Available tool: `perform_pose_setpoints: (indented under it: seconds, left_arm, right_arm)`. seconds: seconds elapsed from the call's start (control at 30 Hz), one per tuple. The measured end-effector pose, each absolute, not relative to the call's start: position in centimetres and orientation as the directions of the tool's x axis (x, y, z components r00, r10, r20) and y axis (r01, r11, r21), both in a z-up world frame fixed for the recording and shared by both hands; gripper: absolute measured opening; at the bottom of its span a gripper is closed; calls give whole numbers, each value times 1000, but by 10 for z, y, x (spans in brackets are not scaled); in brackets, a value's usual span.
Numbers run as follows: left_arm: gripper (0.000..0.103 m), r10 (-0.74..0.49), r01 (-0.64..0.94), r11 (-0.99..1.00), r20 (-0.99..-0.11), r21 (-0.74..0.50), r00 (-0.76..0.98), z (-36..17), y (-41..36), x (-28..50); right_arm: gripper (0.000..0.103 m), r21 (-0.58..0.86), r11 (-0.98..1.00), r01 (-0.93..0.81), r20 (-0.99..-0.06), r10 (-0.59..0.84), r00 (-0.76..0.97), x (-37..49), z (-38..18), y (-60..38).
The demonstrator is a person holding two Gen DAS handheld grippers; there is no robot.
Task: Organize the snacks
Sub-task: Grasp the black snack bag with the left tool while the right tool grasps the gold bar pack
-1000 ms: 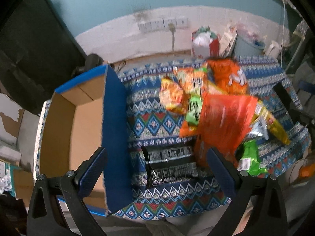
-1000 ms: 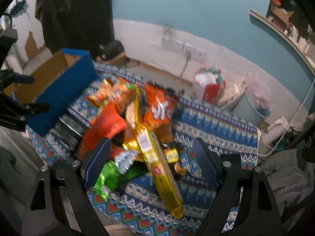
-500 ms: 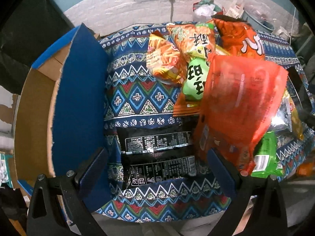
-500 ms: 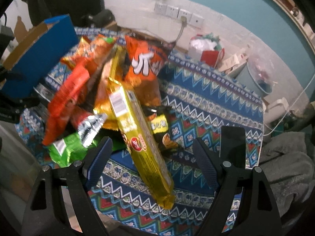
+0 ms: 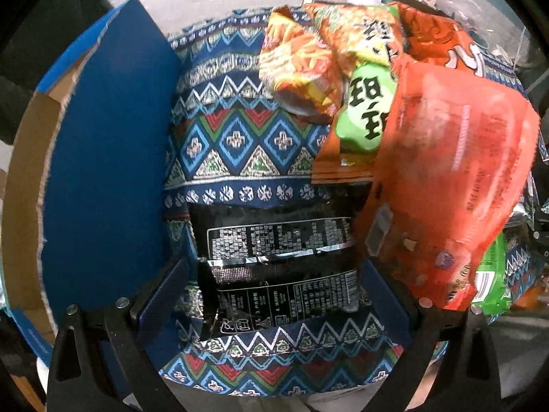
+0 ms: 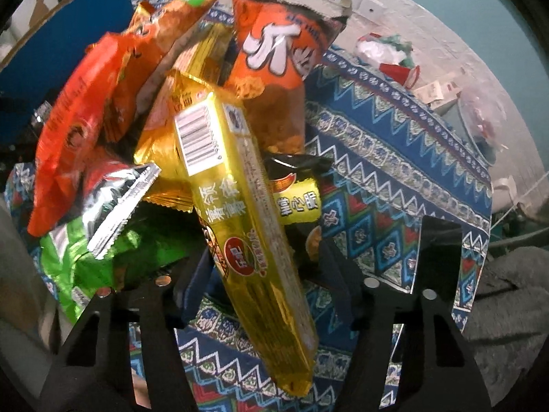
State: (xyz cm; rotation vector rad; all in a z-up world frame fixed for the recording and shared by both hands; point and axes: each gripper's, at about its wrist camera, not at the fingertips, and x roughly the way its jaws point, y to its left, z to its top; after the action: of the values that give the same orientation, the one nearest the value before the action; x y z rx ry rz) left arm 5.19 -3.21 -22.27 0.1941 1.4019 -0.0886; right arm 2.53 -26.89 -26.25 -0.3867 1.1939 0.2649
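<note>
A patterned blue cloth covers the table, and at nine o'clock in the left wrist view stands the biggest thing on it, a blue cardboard box with a brown inside, its near wall upright just beside the snacks. The same box shows at ten o'clock in the right wrist view.

The snack heap comes next. A big red-orange bag leans at three o'clock in the left view, overlapping the right edge of a black packet that lies flat, printed side up, at six o'clock. Above them, around one o'clock, sit an orange chip bag, a green packet with black characters and another orange bag, all piled touching.

In the right view a long yellow packet runs from the centre down to six o'clock, lying over the pile. An orange bag with white characters stands at twelve o'clock, a green bag lies at eight o'clock, and a silver-edged wrapper rests on it.

The left gripper is spread wide, its fingers either side of the black packet's near end, not pinching it. The right gripper is likewise spread, the yellow packet passing between its fingers without being clamped.
</note>
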Motion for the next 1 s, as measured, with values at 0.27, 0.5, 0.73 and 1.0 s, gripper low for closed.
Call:
perform_pose_setpoints:
  seconds: [0.27,0.5,0.73,1.0]
  left_arm:
    - [101,52,179,981,-991,73,120,-246,-26,61]
    - [92,51,193,979,-994,69,96,-265,-24,57]
    - [71,62,217,972,-988,91,140,-265,-19,46]
    - [62,62,236,966,-980,106,187,-231,-34,43]
  right_arm:
    - [34,-149,906,-396,-932,5,362,27,-263,-273]
    - [31,-100,923,-372,-930,45,364,24,-250,-278]
    - [30,-29,937,-347,-929,103,355,18,-240,-284]
    - [29,-11,939,-345,-916,129,380,11,-228,-283]
